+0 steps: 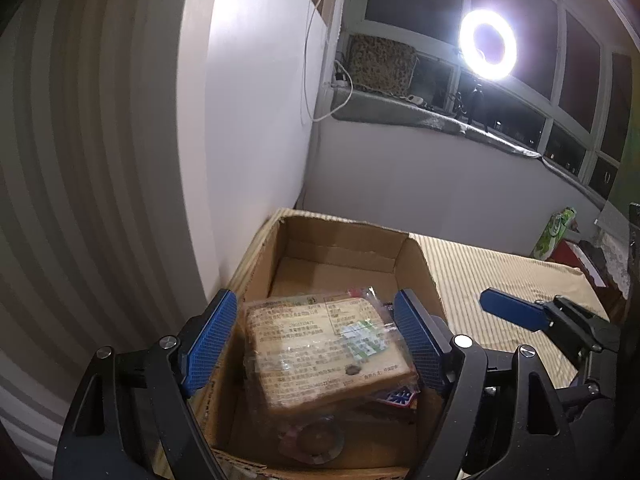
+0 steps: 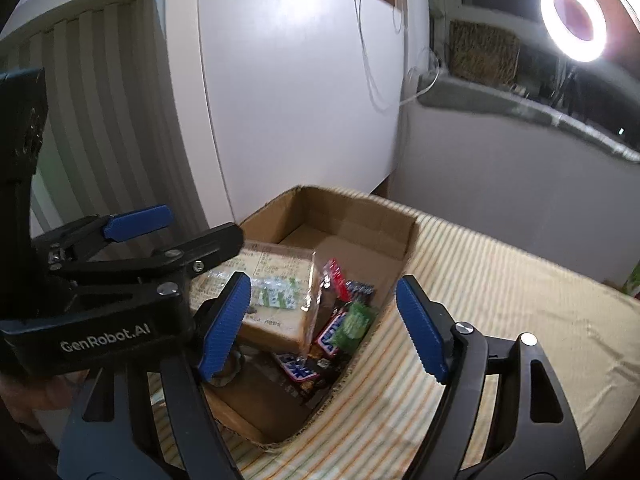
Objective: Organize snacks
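Observation:
An open cardboard box stands on the striped tablecloth by the wall; it also shows in the right wrist view. Inside lies a wrapped bread loaf, also seen from the right, beside chocolate bars, a green packet and a red packet. My left gripper is open above the box, its fingers either side of the loaf and not touching it. My right gripper is open and empty over the box's right wall.
A white cabinet panel stands just left of the box. The striped tablecloth stretches right. A ring light shines on the windowsill. A green packet and red items sit at the far right.

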Tool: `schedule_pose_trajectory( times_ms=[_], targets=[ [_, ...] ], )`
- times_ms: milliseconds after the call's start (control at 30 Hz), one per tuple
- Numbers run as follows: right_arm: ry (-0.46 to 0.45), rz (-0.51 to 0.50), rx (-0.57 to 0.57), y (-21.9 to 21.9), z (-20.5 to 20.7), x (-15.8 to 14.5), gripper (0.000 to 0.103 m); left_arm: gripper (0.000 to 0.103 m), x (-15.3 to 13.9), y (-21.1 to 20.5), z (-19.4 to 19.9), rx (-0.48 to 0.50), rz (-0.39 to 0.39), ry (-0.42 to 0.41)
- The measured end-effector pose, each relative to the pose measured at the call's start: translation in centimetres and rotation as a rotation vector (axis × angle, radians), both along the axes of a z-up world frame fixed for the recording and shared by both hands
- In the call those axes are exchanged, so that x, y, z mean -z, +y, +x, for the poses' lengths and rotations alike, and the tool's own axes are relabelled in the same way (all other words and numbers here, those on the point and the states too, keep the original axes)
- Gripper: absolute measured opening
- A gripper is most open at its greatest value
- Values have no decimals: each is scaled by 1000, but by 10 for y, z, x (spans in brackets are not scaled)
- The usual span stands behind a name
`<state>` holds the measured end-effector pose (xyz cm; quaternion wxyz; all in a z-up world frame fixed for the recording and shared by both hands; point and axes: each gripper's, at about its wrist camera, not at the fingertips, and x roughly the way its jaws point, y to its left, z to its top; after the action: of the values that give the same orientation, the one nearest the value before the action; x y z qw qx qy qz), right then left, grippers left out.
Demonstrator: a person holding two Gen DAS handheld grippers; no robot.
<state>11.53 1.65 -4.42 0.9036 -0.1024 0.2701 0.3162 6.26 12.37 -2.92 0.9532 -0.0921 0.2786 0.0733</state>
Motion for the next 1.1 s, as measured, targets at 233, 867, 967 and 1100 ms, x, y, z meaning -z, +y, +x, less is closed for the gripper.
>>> schedule_pose_trajectory(
  times_ms=[233,867,967,1100],
  targets=[
    [-94,-12,54,-11,-34,-14,92,81,-18,2,-23,-21,17,-42],
    [-137,112,327,-164,-89,-32,101,83,-44,-102,-64,114,146,-135],
    [-137,119,379,-194,-99,-35,101,83,-43,-127,-65,161,163,-137],
    [-151,124,434,-222,-113,-42,101,83,-49,-153,-71,212,175,-157]
  ],
)
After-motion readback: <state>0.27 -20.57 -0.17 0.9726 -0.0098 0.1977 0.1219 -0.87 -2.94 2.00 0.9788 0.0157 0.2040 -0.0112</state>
